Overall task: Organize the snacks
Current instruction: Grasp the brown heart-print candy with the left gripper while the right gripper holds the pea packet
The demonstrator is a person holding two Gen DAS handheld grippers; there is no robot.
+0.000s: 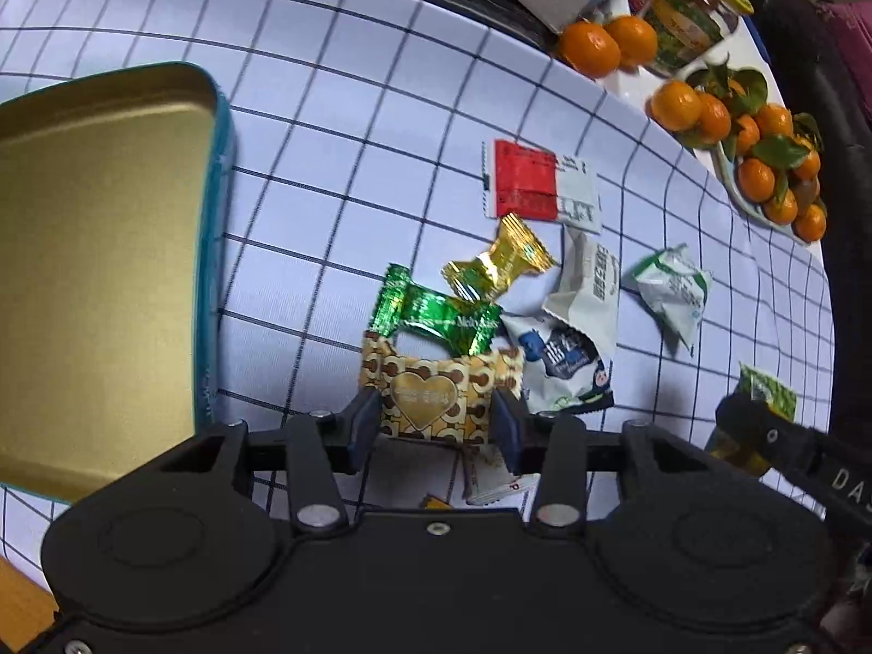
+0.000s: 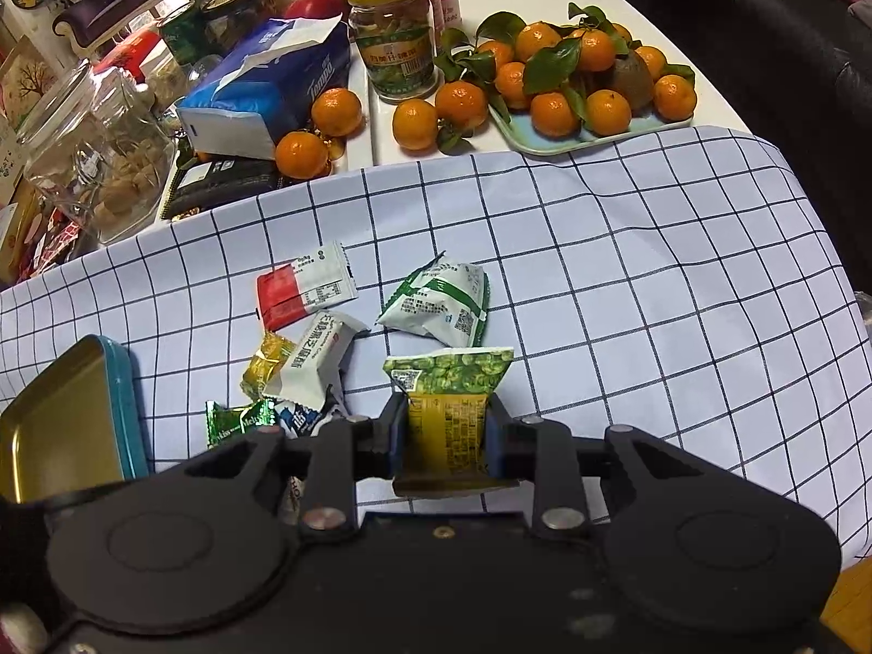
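Heart-print snack pkt [image 1: 430, 398] gold/brown, betw left hand-held gripper [image 1: 436, 425] pads.

On the checked cloth [image 2: 627, 250]: one open tin [image 1: 109, 250], eight wrapped snacks [image 1: 545, 185], two grippers [image 1: 436, 425]. Beyond: one fruit tray [image 2: 643, 128], one tissue pack [image 2: 261, 92].

"Tempo" runs along the blue tissue pack [image 2: 267, 82], far beyond the right jaws to their left; "Melo Kiss" shows on the green candy wrapper [image 1: 436, 316], just past the left jaws
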